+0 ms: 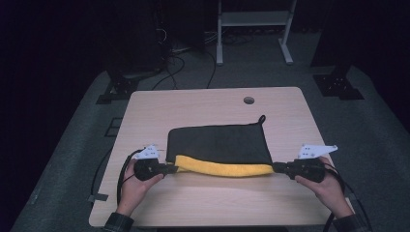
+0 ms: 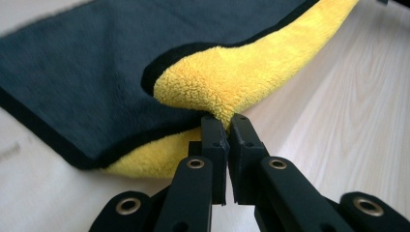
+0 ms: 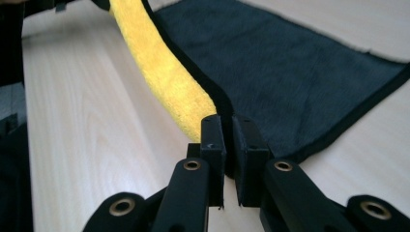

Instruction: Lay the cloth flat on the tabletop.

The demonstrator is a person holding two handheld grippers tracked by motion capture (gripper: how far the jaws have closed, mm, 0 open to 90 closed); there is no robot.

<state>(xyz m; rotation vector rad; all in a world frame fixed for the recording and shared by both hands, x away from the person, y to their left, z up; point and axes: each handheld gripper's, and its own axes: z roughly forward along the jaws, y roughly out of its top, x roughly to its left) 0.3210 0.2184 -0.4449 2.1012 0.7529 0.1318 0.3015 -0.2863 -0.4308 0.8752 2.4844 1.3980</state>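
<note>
I had the towel [image 1: 217,143] lying flat mid-surface, dark grey side up, w/ its near edge turned up to show the yellow plush underside as a long strip running left to right. A small hanging loop [image 1: 261,118] stuck out at the far right corner. The surface [image 1: 203,104] was light wood, w/ a round cable hole [image 1: 248,100] near its far edge.

Left hand-held gripper [image 1: 172,169] sat at the near left corner of the towel, low over the surface. In the left gripper view its jaws were pinched nearly together on the yellow fold of the towel [image 2: 227,82], the plush bunched up right at the tips, w/ the dark side spreading away behind and to the left. So the left hand-held gripper [image 2: 226,126] was clamped on the towel corner.

Right hand-held gripper [image 1: 276,167] was at the near right corner, same height approx. In the right gripper view its jaws were narrow and gripped the black-bound edge where yellow met grey; the towel [image 3: 290,67] ran off to the far side and the yellow strip led away up-left. The right hand-held gripper [image 3: 228,126] was also clamped on the towel.

Both hands came in from the near edge, one per corner, well apart, w/ the yellow strip stretched between them. Cables trailed back from each hand-held gripper.
</note>
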